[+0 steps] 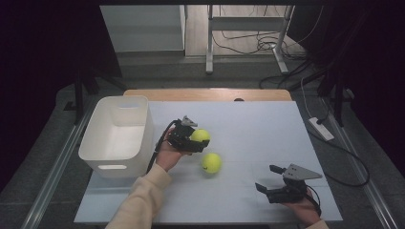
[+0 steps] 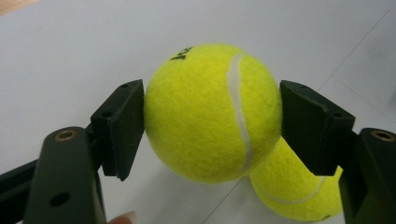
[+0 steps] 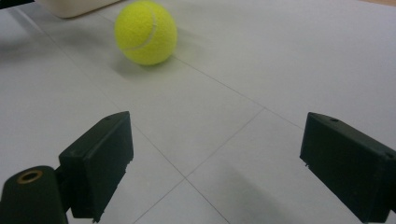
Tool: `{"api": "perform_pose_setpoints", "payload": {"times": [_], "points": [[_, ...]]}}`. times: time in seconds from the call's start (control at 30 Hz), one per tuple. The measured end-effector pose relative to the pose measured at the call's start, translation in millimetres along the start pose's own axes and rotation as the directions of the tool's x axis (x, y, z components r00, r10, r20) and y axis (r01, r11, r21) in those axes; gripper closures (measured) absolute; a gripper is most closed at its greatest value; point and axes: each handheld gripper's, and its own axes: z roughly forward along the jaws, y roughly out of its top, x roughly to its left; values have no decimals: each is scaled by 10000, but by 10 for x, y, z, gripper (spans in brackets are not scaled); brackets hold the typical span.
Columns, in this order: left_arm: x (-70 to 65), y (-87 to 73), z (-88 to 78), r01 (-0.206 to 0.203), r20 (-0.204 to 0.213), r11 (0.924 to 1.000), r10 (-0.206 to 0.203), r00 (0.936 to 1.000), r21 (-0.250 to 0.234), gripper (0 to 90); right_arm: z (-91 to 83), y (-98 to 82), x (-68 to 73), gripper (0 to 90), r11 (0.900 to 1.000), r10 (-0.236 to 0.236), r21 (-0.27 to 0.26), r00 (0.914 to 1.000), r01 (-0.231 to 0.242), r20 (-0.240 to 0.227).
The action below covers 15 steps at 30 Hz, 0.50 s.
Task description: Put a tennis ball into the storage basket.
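My left gripper is shut on a yellow tennis ball and holds it just above the white table; in the left gripper view both pads press the held ball's sides. A second tennis ball lies on the table right below and to the right of the first, and peeks out behind the held one. My right gripper rests open near the table's front right, nothing between its jaws; the lying ball sits well ahead of it.
A white plastic bin stands at the table's left, beside my left hand. The white table top ends in a wooden strip at the back. A power strip and cables lie on the floor to the right.
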Motion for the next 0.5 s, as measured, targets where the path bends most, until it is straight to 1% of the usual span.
{"api": "perform_pose_setpoints", "payload": {"times": [0.27, 0.5], "points": [[-9, -28, -95, 28, 18, 9993, -27, 10000, -360, 271, 2, 1, -1, 98, 10000, 12, 0, 10000, -12, 3], [-36, -41, -183, -76, 47, 9980, 79, 10000, -626, 271, 1, 1, 0, 98, 10000, 13, -3, 10000, -13, 14]]}}
